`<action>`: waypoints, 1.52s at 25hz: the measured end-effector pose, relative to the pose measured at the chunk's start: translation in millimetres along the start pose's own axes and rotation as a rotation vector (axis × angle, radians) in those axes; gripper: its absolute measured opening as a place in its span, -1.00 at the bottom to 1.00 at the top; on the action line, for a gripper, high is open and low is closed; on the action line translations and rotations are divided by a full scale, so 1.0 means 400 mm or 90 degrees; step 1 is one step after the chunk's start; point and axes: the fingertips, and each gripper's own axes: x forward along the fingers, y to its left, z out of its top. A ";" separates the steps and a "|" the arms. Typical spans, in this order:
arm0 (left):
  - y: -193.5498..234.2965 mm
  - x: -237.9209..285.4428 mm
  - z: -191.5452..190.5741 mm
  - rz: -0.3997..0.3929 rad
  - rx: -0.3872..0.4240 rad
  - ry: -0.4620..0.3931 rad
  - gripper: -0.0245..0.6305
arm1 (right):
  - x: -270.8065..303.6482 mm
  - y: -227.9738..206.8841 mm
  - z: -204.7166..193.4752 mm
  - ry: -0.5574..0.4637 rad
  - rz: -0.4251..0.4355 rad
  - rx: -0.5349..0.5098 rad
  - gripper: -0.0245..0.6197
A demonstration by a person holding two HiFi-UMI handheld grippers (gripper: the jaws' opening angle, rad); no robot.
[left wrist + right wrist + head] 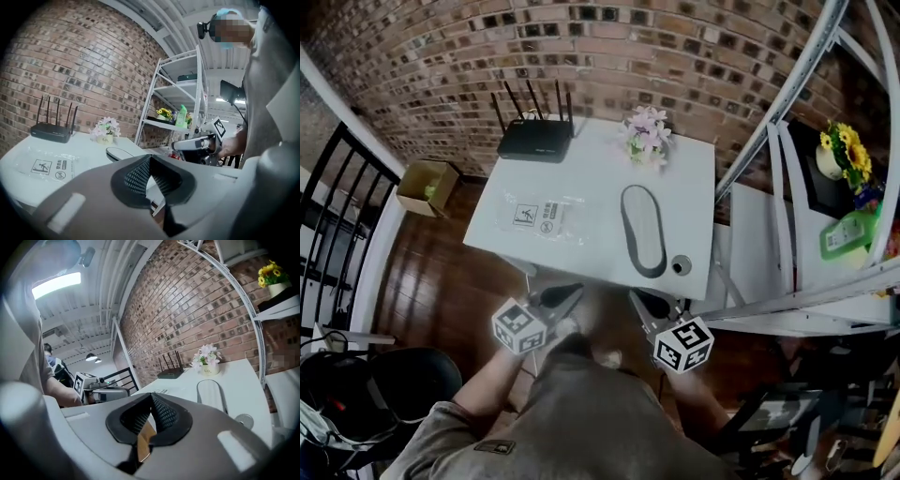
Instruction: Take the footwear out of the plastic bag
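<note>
A grey slipper (643,230) with a dark rim lies alone on the white table (591,267), right of centre. It also shows in both gripper views, as the slipper (119,153) and the slipper (211,392). The clear plastic bag (539,217) with printed warning signs lies flat and empty-looking to its left; the same bag (47,166) is close in the left gripper view. My left gripper (567,296) and right gripper (649,303) hover at the table's near edge, both shut with nothing between the jaws. The pads meet in the left gripper (150,160) and the right gripper (151,400).
A black router (534,141) and a small pot of flowers (647,136) stand at the table's far side. A small round disc (681,265) lies beside the slipper. A white metal shelf (825,187) stands at the right, and a cardboard box (427,186) and a black railing (337,216) at the left.
</note>
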 end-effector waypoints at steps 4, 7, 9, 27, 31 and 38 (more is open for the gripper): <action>-0.041 -0.045 -0.003 -0.002 0.000 -0.004 -0.92 | -0.006 0.075 -0.018 -0.006 0.022 0.002 -0.88; -0.049 -0.056 0.007 -0.010 -0.004 -0.011 -0.92 | -0.009 0.107 -0.010 -0.020 0.019 0.003 -0.88; -0.056 -0.063 0.014 -0.016 -0.004 -0.013 -0.92 | -0.013 0.125 -0.004 -0.025 0.014 0.000 -0.88; -0.074 -0.103 0.039 -0.052 0.011 -0.024 -0.92 | -0.018 0.157 0.005 -0.035 -0.040 -0.024 -0.89; -0.070 -0.110 0.036 -0.056 0.009 -0.023 -0.92 | -0.013 0.162 0.001 -0.035 -0.045 -0.023 -0.89; -0.066 -0.111 0.027 -0.061 0.005 -0.021 -0.92 | -0.007 0.164 -0.007 -0.030 -0.052 -0.024 -0.89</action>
